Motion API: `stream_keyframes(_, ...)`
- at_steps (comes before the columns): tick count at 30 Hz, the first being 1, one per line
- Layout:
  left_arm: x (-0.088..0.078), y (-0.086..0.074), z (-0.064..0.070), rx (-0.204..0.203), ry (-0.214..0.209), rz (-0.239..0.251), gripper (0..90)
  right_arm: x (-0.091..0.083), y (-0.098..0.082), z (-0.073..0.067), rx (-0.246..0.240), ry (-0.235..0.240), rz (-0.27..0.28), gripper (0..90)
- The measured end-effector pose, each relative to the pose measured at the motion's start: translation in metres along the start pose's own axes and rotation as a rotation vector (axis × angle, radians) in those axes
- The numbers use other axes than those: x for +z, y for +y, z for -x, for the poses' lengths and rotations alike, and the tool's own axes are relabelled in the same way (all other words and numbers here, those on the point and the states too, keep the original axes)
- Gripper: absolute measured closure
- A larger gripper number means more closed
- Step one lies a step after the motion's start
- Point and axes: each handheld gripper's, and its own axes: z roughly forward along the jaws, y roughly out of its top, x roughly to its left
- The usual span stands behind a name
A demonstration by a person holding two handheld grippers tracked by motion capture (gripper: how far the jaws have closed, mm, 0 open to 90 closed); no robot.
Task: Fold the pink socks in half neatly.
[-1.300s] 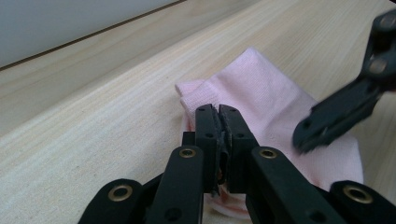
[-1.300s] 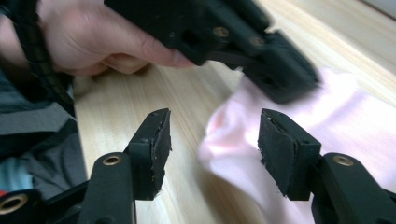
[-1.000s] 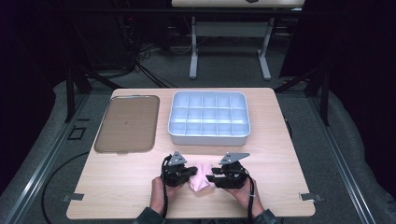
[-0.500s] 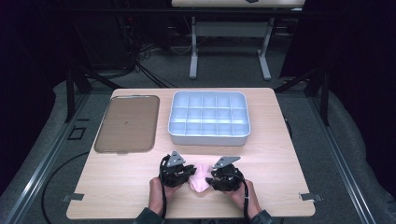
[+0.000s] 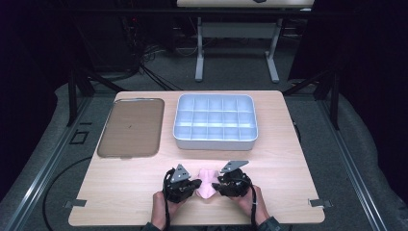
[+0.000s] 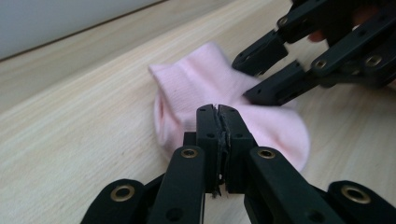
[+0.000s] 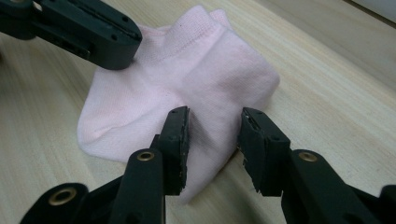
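A small pink sock lies flat on the wooden table near its front edge, between my two grippers. My left gripper is at the sock's left side. In the left gripper view the sock lies under the shut tips of the left gripper, with no fabric visible between them. My right gripper is at the sock's right side. Up close the right gripper is open, and its jaws straddle the near edge of the sock. The left gripper's tip touches the far cuff.
A white compartment tray with several empty cells stands at the back middle of the table. A flat brown tray lies at the back left. Both hands come in from the front edge.
My right gripper has moved left and closed in on the sock, its jaws now around the sock's edge. The left gripper has stayed at the sock's left side.
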Motion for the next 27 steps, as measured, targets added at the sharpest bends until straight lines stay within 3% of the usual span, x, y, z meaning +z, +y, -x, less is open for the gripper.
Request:
stream_keyframes(2, 0.001, -0.004, -0.002, 0.002, 0.012, -0.006, 87.6, 0.000, 0.000, 0.001, -0.002, 0.004, -0.003, 62.0)
stream_keyframes(5, 0.001, -0.010, -0.006, -0.027, -0.007, 0.022, 87.9, 0.000, 0.000, 0.001, -0.001, 0.004, -0.005, 62.0)
stream_keyframes(15, 0.001, -0.012, -0.008, -0.013, -0.016, 0.024, 89.4, 0.000, 0.001, 0.001, 0.005, -0.002, -0.008, 57.4)
stream_keyframes(17, 0.001, -0.012, -0.007, -0.012, -0.010, 0.027, 89.5, -0.001, 0.001, 0.003, 0.022, 0.006, -0.011, 55.0)
stream_keyframes(20, 0.001, -0.012, -0.007, -0.015, -0.011, 0.024, 89.6, -0.004, 0.000, 0.008, 0.085, 0.033, -0.001, 54.6)
stream_keyframes(27, 0.001, -0.012, -0.006, -0.006, -0.003, 0.025, 89.6, -0.006, -0.001, 0.008, 0.136, 0.033, -0.027, 55.7)
